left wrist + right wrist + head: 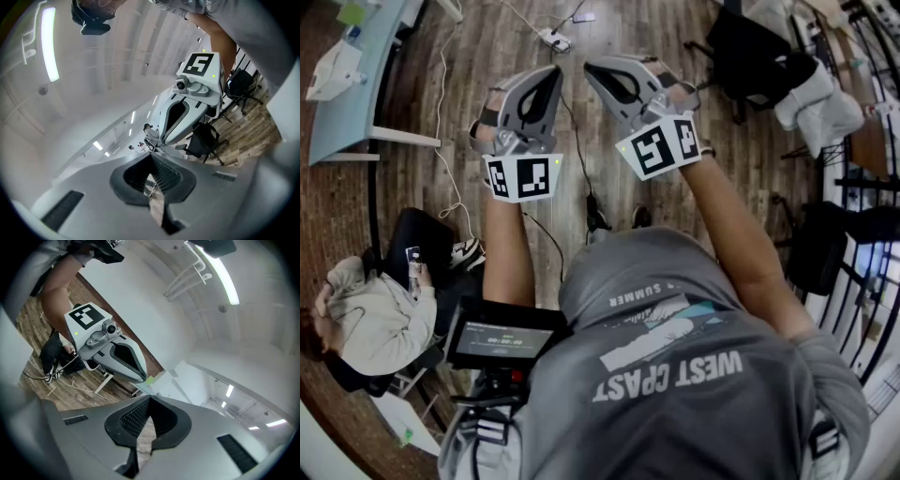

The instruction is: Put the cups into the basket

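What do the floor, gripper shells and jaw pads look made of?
Floor: wood planks or wood-look laminate, matte; grain and plank seams show.
Gripper shells: probably moulded plastic, smooth grey with a soft sheen and rounded edges.
Pads: dark with a fine ribbed texture, which looks like rubber; can't confirm from the look alone.

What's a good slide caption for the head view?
Person holds left gripper and right gripper level over a wooden floor, both shut and empty.

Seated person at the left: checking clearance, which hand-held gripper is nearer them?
Left. The left hand-held gripper hangs on the seated person's side; the right hand-held gripper is beyond it.
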A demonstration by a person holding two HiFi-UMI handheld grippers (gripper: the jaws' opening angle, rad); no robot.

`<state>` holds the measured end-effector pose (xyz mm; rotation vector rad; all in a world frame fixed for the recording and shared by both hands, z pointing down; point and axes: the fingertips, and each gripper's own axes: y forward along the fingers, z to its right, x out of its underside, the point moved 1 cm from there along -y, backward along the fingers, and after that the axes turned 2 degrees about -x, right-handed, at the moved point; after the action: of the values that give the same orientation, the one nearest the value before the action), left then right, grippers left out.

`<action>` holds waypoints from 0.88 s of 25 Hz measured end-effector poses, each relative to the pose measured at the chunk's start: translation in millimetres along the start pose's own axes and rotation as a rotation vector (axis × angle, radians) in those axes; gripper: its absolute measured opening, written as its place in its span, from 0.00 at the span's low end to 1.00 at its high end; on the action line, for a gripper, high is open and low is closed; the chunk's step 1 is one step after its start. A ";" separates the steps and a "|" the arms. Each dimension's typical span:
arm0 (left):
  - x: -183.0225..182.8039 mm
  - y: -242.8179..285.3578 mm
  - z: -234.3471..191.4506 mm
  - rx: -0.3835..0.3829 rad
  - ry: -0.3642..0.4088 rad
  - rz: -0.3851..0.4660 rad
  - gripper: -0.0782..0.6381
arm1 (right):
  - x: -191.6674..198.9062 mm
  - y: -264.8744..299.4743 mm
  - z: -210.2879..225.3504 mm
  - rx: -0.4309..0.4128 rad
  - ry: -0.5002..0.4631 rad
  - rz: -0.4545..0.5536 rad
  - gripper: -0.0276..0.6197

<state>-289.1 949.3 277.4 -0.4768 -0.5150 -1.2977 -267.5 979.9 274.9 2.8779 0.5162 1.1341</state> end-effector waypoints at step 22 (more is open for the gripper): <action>30.7 -14.3 -23.9 -0.014 -0.036 0.029 0.11 | -19.0 32.3 0.3 0.034 -0.002 0.001 0.06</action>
<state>-295.1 908.3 277.6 -0.5188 -0.5275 -1.2682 -270.7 943.6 266.1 2.9077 0.5397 1.1339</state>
